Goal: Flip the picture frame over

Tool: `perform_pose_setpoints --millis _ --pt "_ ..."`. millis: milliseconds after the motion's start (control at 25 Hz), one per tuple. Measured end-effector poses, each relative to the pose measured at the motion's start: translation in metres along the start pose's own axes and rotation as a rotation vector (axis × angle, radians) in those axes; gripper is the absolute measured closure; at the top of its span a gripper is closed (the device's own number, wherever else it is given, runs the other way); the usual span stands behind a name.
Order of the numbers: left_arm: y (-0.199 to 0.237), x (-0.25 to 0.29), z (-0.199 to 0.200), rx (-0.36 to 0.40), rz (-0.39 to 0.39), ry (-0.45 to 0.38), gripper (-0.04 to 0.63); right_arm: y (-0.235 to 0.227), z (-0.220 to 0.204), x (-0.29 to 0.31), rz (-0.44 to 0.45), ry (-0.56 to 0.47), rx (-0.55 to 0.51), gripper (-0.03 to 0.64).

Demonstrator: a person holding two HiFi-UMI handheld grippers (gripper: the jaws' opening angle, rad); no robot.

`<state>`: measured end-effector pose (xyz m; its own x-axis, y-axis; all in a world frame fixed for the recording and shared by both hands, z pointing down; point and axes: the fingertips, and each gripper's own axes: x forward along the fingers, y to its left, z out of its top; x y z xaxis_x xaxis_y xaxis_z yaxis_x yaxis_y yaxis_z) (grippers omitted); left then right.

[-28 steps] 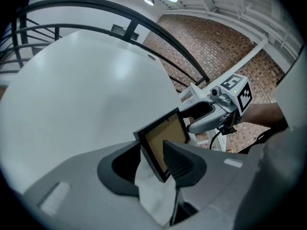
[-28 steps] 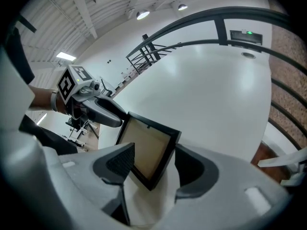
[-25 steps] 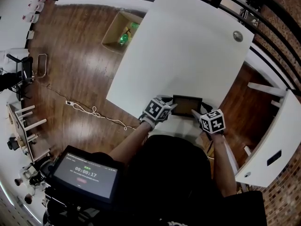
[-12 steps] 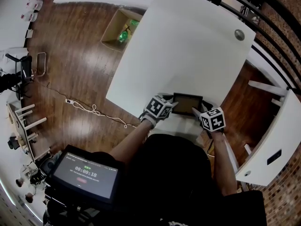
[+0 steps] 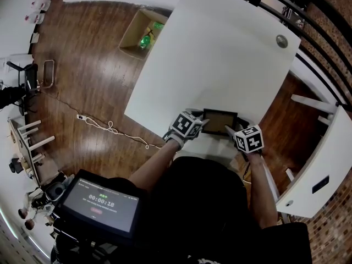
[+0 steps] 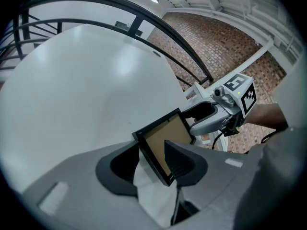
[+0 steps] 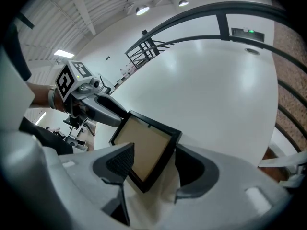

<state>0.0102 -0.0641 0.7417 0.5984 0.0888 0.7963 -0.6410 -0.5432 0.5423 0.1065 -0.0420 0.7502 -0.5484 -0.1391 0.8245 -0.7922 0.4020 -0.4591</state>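
A small black picture frame (image 5: 220, 121) sits at the near edge of the white table (image 5: 220, 54), its brown backing facing up. My left gripper (image 5: 204, 124) is at the frame's left end and my right gripper (image 5: 230, 131) at its right end. In the left gripper view a corner of the frame (image 6: 168, 135) lies between the left gripper's (image 6: 152, 150) jaws, which have just been opening and stand apart. In the right gripper view the frame (image 7: 146, 145) sits loosely inside my right gripper (image 7: 154, 150), with white table showing beside it. Whether the frame rests fully on the table is unclear.
An open cardboard box (image 5: 142, 36) stands on the wooden floor left of the table. A cable (image 5: 104, 128) trails across the floor. A round grommet (image 5: 281, 41) marks the table's far right corner. A second white table (image 5: 324, 169) stands to the right, and black railings lie beyond.
Both grippers and the frame have settled very slightly lower toward the table edge. Otherwise the scene looks the same.
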Motion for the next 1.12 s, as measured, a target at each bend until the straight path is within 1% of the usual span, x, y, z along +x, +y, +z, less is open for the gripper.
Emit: perform_pose_setpoints --millis 320,440,520,680,760,960,1120 --pt "0.002 -0.001 0.000 0.021 0.011 0.004 0.434 0.001 -0.001 0.001 0.002 0.004 -0.004 0.370" --pt "0.005 -0.001 0.000 0.049 0.021 0.003 0.438 0.000 -0.002 0.003 0.001 0.006 -0.006 0.370" --pt "0.007 0.002 -0.001 0.061 0.025 0.004 0.454 -0.002 -0.001 0.003 -0.007 0.002 -0.003 0.370" --pt "0.016 0.005 -0.003 0.065 0.043 0.003 0.456 -0.005 -0.001 0.003 -0.027 -0.012 0.003 0.370" --pt "0.013 0.001 -0.001 0.065 0.032 -0.010 0.455 -0.006 -0.002 0.002 -0.035 -0.015 0.009 0.370" --pt "0.013 -0.009 0.002 0.088 0.042 -0.051 0.453 -0.011 -0.003 -0.007 -0.059 -0.036 0.022 0.370" --pt "-0.004 -0.025 0.006 0.114 0.023 -0.100 0.454 -0.002 0.001 -0.024 -0.083 -0.071 0.014 0.370"
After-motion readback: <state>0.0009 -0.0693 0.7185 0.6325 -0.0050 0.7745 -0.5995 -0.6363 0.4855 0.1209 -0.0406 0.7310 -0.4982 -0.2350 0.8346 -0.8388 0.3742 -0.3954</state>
